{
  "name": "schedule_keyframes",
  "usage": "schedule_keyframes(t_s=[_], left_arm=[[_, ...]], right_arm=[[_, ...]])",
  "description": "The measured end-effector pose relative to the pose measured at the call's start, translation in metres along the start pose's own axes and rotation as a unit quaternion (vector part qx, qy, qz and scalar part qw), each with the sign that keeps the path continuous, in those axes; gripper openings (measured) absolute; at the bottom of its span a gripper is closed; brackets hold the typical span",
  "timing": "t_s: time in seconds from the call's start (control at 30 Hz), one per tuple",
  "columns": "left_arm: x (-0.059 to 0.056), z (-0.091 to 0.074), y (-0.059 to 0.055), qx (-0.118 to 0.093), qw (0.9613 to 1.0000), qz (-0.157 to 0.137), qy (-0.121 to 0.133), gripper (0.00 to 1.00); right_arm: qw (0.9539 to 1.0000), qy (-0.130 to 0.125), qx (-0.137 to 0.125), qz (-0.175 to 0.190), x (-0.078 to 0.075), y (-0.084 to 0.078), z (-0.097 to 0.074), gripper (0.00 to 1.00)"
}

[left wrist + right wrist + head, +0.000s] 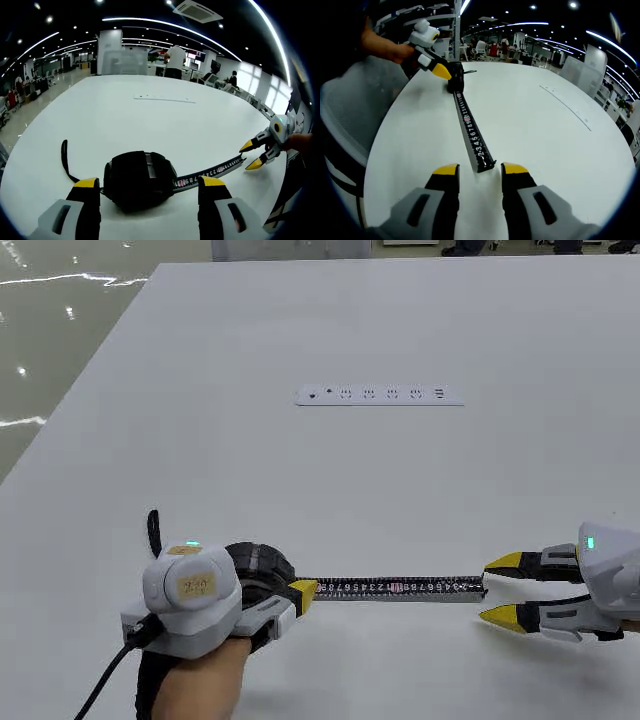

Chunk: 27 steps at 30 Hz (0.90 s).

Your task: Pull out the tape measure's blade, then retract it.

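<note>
Right gripper (502, 590), at lower right of the head view, is held open on nothing, with the blade (400, 588) tip lying just before its jaws. Unrestrained, the blade could whip back into the tape measure case (262, 565) at lower left. The case is bracketed by the left gripper (150, 182), though a firm clamp cannot be confirmed, so it might be jolted loose.

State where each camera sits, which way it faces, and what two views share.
Head view: on the headset, looking down at the table; left gripper, right gripper and a forearm show.
Left gripper view: on that gripper, facing the case between its jaws; blade runs right.
Right gripper view: own jaws at the blade's tip, facing along it to the case.
Shared: blade, seen from opposite ends.
</note>
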<state>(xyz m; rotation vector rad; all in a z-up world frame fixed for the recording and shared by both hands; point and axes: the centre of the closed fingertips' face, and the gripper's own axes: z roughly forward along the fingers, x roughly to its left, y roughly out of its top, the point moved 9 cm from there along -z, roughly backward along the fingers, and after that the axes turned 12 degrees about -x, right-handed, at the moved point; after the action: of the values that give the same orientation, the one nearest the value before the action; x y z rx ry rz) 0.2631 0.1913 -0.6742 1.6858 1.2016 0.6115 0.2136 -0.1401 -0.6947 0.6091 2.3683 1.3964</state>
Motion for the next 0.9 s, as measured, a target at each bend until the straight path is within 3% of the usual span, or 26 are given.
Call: schedule_keyframes(t_s=[0.37, 0.5, 0.9], left_arm=[[0.004, 0.008, -0.002, 0.005, 0.9995, -0.027, 0.015, 0.71], [0.005, 0.01, -0.003, 0.005, 0.9992, -0.03, 0.024, 0.7], [0.009, 0.014, -0.005, 0.008, 0.9977, -0.048, 0.046, 0.64]], right_arm=[[0.9997, 0.019, 0.01, -0.008, -0.006, 0.0, 0.012, 0.2], [0.9997, 0.015, 0.012, -0.015, -0.007, -0.001, 0.012, 0.15], [0.9996, 0.014, 0.015, -0.019, -0.007, 0.0, 0.011, 0.13]])
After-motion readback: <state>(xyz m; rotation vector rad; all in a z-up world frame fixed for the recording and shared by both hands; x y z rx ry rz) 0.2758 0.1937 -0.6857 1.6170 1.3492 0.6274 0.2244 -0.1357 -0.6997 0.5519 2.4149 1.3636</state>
